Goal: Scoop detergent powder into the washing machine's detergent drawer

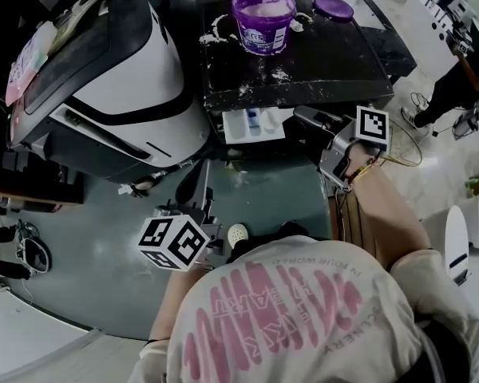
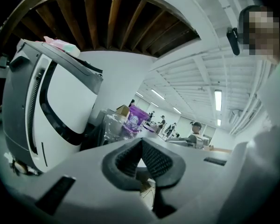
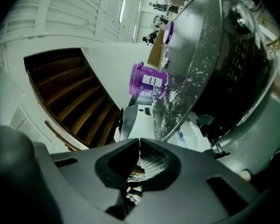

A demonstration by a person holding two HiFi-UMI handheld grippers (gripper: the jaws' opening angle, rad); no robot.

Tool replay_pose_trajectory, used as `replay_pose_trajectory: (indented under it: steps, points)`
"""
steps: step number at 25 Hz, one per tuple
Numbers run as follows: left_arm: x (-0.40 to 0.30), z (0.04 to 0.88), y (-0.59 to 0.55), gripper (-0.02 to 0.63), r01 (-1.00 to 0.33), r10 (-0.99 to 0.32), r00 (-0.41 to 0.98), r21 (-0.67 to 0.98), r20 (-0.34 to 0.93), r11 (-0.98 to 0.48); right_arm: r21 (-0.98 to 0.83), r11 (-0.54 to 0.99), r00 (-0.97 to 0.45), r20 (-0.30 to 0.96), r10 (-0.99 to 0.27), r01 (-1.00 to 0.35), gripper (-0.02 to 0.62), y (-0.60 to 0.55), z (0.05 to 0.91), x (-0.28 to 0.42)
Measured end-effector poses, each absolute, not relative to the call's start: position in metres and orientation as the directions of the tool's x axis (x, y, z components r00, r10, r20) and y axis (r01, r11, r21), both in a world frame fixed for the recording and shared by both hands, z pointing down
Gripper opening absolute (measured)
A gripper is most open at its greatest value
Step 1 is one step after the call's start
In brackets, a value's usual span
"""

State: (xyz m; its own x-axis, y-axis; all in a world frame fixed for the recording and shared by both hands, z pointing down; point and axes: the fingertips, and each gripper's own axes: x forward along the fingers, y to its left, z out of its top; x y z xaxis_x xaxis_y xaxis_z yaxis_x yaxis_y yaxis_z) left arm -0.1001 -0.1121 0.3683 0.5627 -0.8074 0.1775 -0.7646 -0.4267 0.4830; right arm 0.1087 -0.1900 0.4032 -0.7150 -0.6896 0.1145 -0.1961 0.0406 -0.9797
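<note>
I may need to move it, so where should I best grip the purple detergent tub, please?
Probably the rim of the purple tub, from above: it stands upright with its lid off, so one jaw fits inside the wall, one outside.

Left gripper (image 2: 141, 143): jaws together, nothing between them. Purple tub (image 2: 138, 119) stands beyond on a worktop (image 2: 111, 125). White machine (image 2: 72, 104) at left.

The purple tub's (image 1: 263, 21) label was too small to read. What lay in the drawer's (image 1: 233, 128) compartments couldn't be made out, and far-off people (image 2: 194, 129) were mere specks.
</note>
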Motion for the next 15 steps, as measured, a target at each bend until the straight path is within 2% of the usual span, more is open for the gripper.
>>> replay_pose_trajectory:
  steps: [8,15]
  points:
    - [-0.146,0.371,-0.136,0.003,-0.721,-0.765,0.626,0.487,0.153,-0.493,-0.973,-0.011,-0.611,0.153,-0.777,-0.229,0.006,-0.197,0.421,0.087]
    - [-0.190,0.376,-0.148,0.003,-0.723,-0.753,0.637,0.466,0.165,-0.510,-0.948,-0.029,-0.568,0.215,-0.794,-0.317,0.006,-0.206,0.434,0.067]
